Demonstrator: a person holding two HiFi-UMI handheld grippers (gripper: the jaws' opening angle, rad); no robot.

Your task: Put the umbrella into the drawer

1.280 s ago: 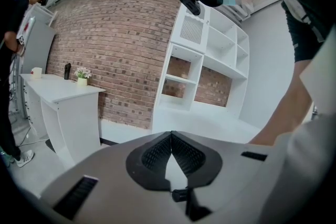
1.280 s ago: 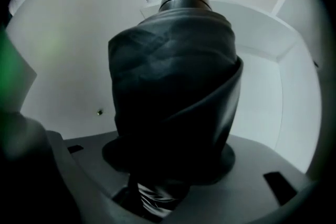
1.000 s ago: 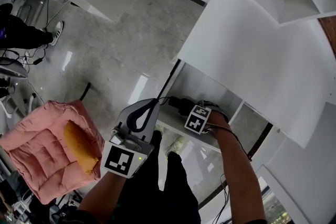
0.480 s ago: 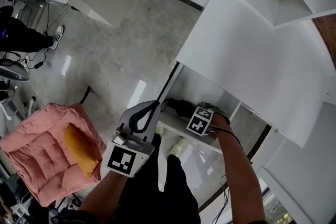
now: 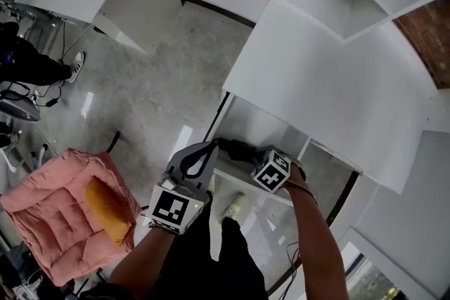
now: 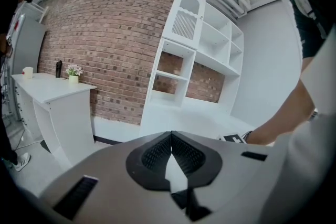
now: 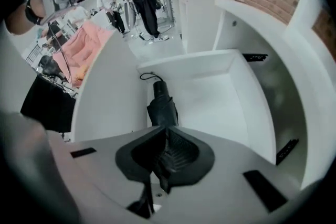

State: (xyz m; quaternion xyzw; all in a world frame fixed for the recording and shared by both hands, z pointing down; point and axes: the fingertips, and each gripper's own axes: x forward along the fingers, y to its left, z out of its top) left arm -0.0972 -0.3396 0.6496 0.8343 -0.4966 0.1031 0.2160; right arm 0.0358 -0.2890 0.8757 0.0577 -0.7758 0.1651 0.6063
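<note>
- The umbrella [image 7: 161, 105] is lying inside the open drawer [image 7: 220, 97] — apparently free of any grip.
- The right gripper [image 7: 167, 134] is just finishing closing its jaws, empty; the left gripper [image 6: 171, 135] is holding its jaws together.
- Lifting straight clear is advisable — snagging risks dragging the umbrella out.

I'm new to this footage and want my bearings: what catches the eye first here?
A black folded umbrella lies near one side wall of the open white drawer, just beyond the right claw, whose jaws have just closed with nothing between them. In the head view, a pink cushion sits at lower left.
</note>
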